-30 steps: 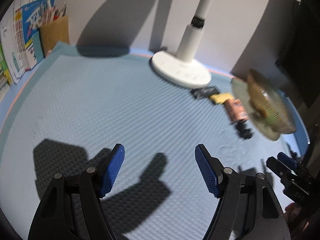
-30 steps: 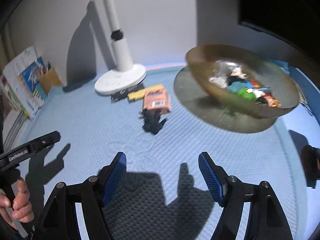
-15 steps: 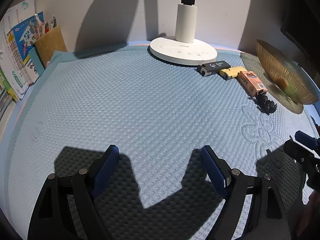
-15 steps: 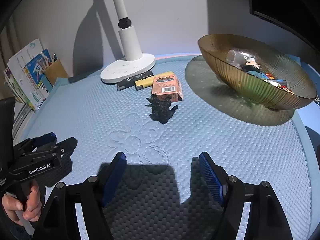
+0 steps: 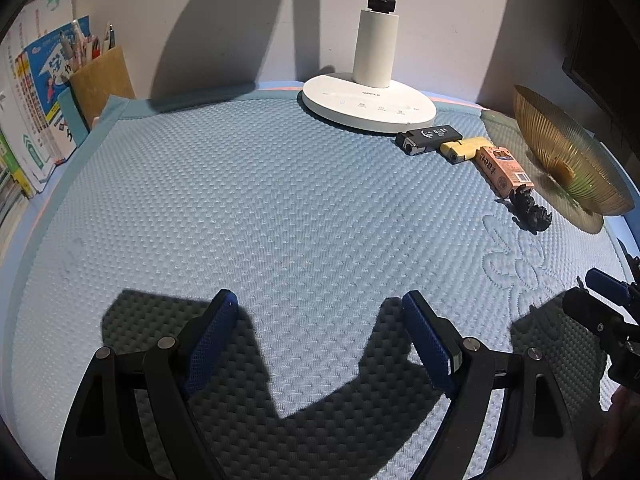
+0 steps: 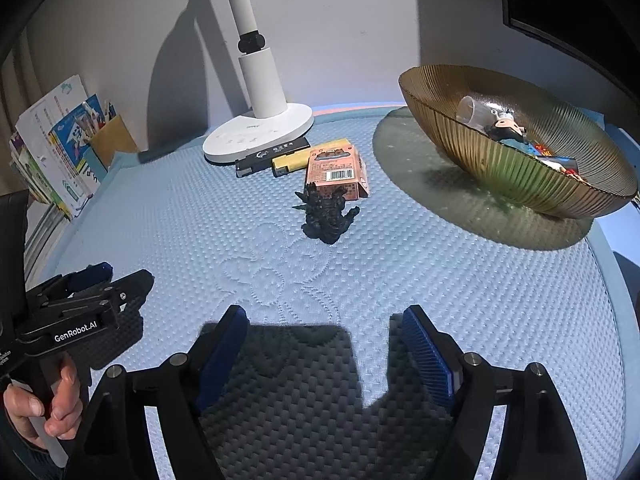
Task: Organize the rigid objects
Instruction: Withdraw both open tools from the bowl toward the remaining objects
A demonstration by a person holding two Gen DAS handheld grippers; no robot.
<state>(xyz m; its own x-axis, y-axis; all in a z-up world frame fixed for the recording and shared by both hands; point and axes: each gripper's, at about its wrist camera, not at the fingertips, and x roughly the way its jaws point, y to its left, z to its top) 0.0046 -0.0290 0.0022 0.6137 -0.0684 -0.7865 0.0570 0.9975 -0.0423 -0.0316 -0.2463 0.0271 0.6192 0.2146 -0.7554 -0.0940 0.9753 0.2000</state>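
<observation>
Ahead of the right hand-held gripper, wide and empty, a black dinosaur figurine lies touching the orange carton, near the amber ribbed bowl. Best take the figurine first: straddle its body, lift straight up clear of the carton, then carry it into the bowl. Off to the side, the left hand-held gripper is likewise wide and empty over the blue quilted mat.
</observation>
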